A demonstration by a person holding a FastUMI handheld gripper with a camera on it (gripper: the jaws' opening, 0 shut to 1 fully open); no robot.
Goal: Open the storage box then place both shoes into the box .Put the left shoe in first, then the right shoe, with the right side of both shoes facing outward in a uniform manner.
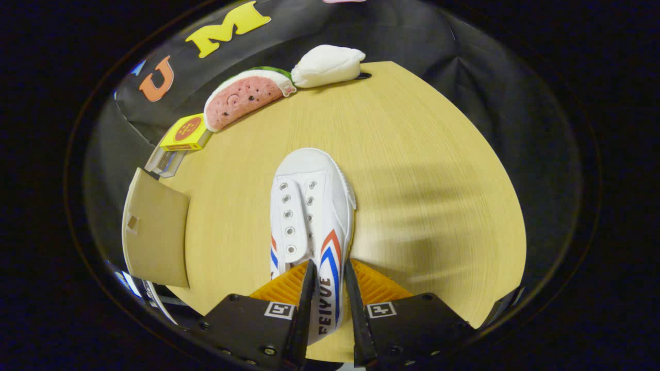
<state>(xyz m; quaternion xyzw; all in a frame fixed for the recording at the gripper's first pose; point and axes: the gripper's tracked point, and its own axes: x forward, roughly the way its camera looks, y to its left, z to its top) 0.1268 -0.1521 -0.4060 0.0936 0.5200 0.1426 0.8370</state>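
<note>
Pale wooden tabletop [412, 154] set against a black cloth wall. A white canvas shoe [312, 206], toe pointing away, lies between and just ahead of the fingers; the gripper [328, 288] is clamped on the shoe's side wall near the heel, one finger inside the opening and one outside, over the red-and-blue stripes. Judged from this view, the shoe is light, with soft, pliable canvas over a stiffer rubber sole; the collar near the heel gives a firm hold, though thin fabric may fold or slip under a loose grip. A brown cardboard flap [154, 232], apparently the storage box, stands to the left. Beyond it lie a yellow packet [186, 132], a watermelon-slice plush [242, 98] and a white plush [327, 64].
</note>
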